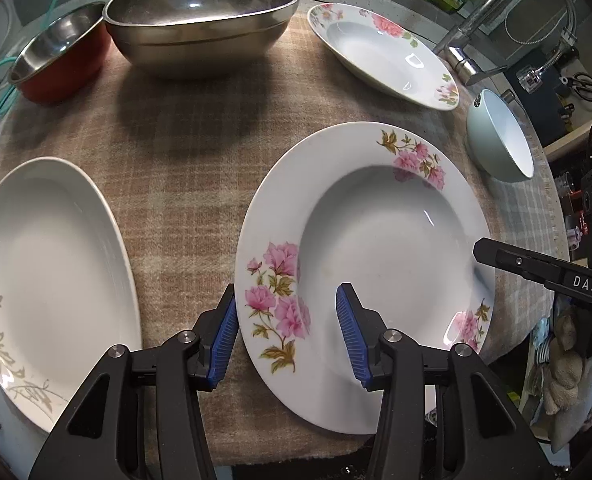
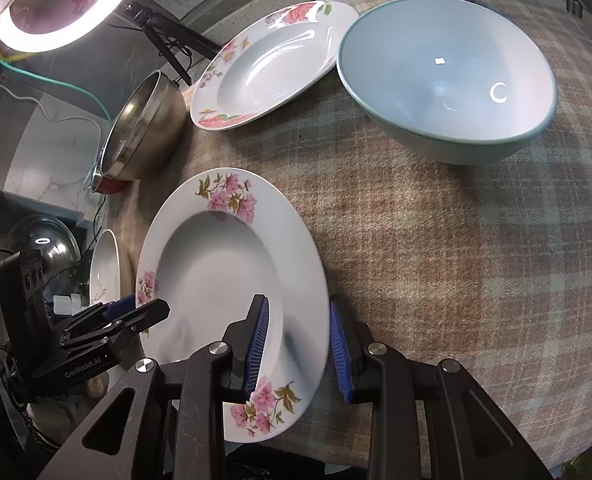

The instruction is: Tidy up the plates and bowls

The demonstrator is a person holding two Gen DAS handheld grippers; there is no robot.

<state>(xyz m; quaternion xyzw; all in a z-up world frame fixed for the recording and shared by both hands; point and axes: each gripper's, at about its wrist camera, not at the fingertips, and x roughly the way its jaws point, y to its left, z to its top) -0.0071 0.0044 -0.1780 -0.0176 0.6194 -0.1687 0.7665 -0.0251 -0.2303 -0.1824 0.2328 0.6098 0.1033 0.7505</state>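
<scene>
Both tongs straddle the rim of the near floral plate without pinching it: the left gripper gapes at the plate's 7 o'clock edge, the right gripper at its 5 o'clock edge, pads apart. Whether any pad touches porcelain is hard to tell. That plate lies on the plaid cloth. At 9 o'clock the white plate is cut off by the frame. Only the left view shows the steel bowl and red bowl whole; the right view nearly hides the red one. A second floral plate lies at 12 o'clock, beside the pale blue bowl.
</scene>
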